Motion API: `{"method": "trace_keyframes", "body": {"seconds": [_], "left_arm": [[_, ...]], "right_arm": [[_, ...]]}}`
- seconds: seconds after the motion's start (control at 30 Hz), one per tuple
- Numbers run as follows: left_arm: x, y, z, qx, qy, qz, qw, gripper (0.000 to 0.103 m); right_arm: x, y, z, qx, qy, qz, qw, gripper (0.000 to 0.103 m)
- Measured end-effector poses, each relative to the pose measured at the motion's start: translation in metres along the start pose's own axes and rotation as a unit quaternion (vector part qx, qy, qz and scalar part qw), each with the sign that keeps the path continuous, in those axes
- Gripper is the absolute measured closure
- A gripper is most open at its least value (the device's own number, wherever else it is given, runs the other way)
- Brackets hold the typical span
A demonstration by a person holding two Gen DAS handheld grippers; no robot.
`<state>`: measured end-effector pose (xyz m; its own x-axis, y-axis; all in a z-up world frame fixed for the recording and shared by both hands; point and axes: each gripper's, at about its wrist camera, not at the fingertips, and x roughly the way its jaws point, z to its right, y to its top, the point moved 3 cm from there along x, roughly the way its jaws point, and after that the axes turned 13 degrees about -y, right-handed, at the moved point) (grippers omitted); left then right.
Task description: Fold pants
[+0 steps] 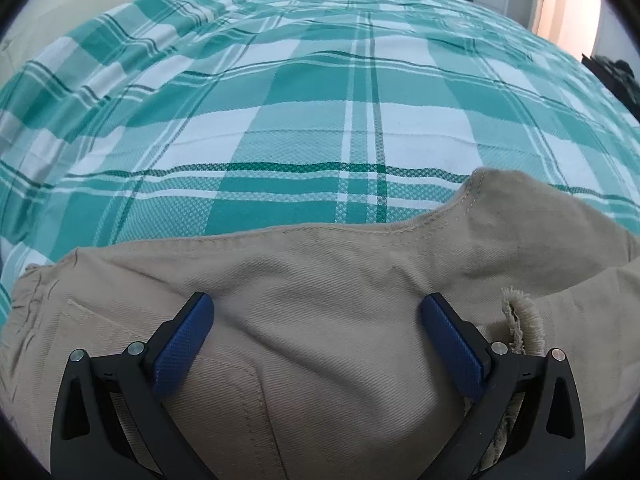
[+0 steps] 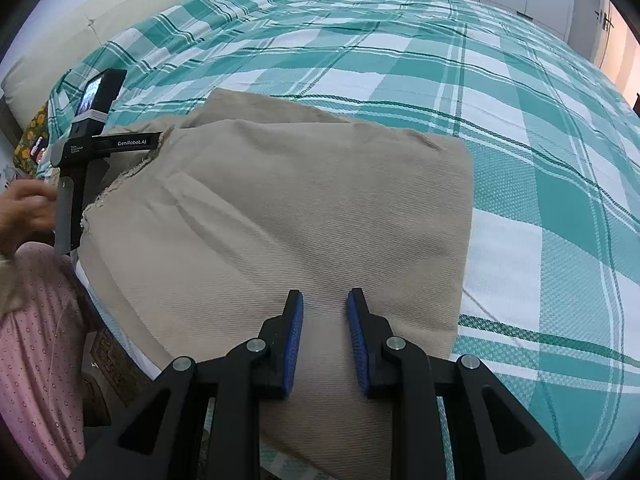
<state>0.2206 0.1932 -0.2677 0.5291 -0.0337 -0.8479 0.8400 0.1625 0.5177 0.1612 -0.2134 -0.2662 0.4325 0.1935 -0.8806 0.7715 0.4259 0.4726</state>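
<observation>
**Squaring up the khaki bundle before the last fold**

Nearest the right wrist camera, the right gripper hangs over the near edge of the pants with its jaws narrowly parted; no cloth is visibly pinched between the blue pads, so I read them as open, though a light touch on the fabric underneath cannot be ruled out. In the left wrist view the left gripper stands with its jaws spread fully wide over the beige twill, gripping nothing.

The pants lie on the bed, already doubled into a thick, roughly square bundle near the bed's front edge, on the green-and-white checked bedspread. A frayed hem pokes out just beside the left gripper's right-hand pad, and a seamed corner rises beyond it, so the layers are not lined up on that side.

To do this step well, judging from how things lie:
- The left jaws should come down on the loose frayed edge and take every layer, not only the top one.
- The right gripper can pin the bundle, or take the matching edge, so the stack does not slide.
- Draw the cloth taut before laying it over, keeping the edges flush.

Farther off, a hand holds the left gripper's handle beside a pink sleeve, and white cupboards stand beyond the bed.
</observation>
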Motion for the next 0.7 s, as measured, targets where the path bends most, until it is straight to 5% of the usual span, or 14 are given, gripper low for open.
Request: {"method": "trace_keyframes", "body": {"seconds": [0.7], "left_arm": [[0.000, 0.000, 0.000, -0.003, -0.002, 0.000, 1.0000, 0.000]], "right_arm": [[0.005, 0.011, -0.017, -0.022, -0.091, -0.057, 0.994, 0.079]]}}
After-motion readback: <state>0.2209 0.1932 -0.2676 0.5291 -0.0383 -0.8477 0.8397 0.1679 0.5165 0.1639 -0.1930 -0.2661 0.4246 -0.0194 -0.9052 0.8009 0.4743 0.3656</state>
